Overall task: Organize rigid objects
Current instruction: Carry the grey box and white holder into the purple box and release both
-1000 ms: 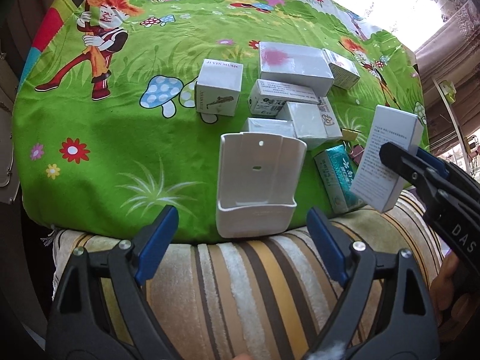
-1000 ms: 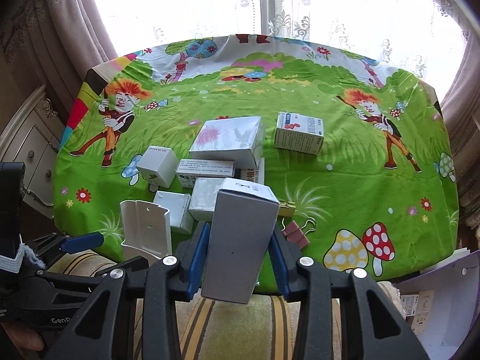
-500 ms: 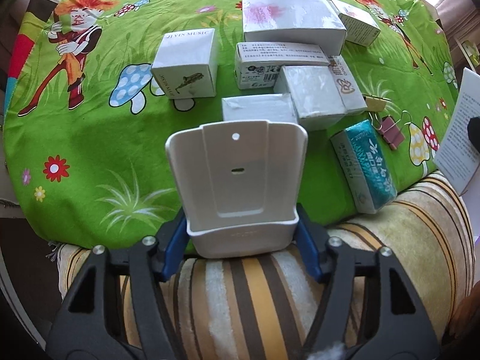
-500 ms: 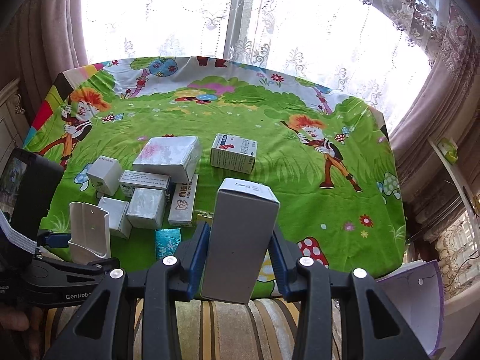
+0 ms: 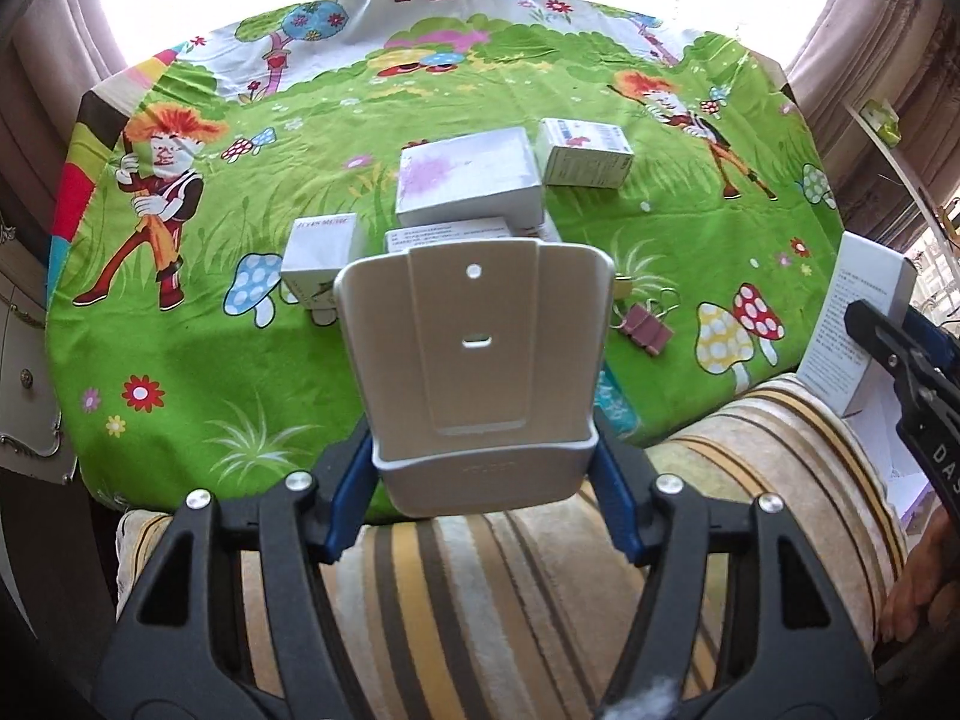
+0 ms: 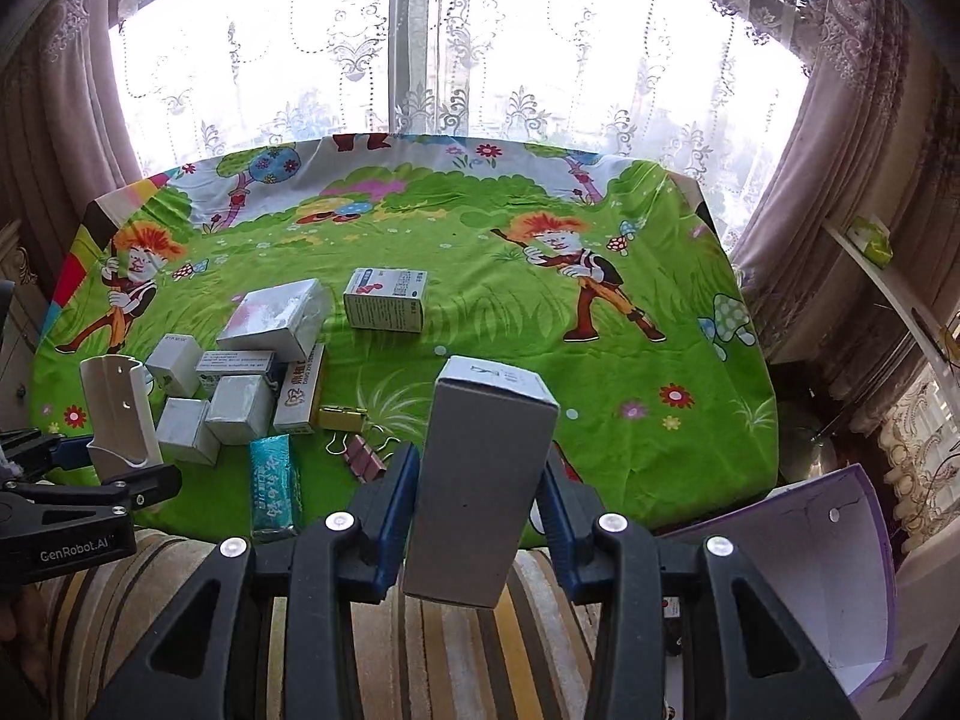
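Fingers clamp the white holder upright, long axis vertical.

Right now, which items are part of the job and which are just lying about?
In play: white plastic holder in the left gripper; tall grey box in the right gripper; boxes on the table.
Lying about: binder clips; curtains; striped cushion.

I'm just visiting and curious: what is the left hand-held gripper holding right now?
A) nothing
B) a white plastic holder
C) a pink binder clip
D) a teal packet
B: the left hand-held gripper has its blue pads pressed on both sides of the white plastic holder.
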The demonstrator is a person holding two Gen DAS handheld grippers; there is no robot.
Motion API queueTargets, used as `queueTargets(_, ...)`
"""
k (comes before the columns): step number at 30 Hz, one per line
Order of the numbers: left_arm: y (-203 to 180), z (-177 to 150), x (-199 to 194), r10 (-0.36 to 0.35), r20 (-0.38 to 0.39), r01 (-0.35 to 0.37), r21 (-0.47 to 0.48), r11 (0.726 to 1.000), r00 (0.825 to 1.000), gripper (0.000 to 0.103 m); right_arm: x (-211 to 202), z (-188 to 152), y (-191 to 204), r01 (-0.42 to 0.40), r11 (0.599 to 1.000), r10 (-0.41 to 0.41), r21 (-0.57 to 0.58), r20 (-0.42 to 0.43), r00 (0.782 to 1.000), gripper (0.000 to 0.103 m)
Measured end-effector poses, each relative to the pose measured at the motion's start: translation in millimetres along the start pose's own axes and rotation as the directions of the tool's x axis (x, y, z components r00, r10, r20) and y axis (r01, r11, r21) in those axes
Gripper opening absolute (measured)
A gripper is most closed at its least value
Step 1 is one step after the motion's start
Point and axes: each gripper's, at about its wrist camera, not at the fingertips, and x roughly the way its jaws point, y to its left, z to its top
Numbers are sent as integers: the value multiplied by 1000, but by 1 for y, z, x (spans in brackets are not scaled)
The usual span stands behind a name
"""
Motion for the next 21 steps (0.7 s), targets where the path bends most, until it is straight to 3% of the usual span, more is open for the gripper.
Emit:
queueTargets(6,-61,3,-15,-122,38,117,121,986,992,67,-14,-16,-47,46,997,-45,65,-8,999,40)
queueTargets(15,-155,-4,-10,-284,-61,290,268,919,957,67,-24,-39,-129,156,968,-151,198,-41,988,40)
queueTargets(21,-203,-6,-5,-323,-106,340,337,878,940,67,-30,-53,-177,227,935,-216,273,-70,974,40)
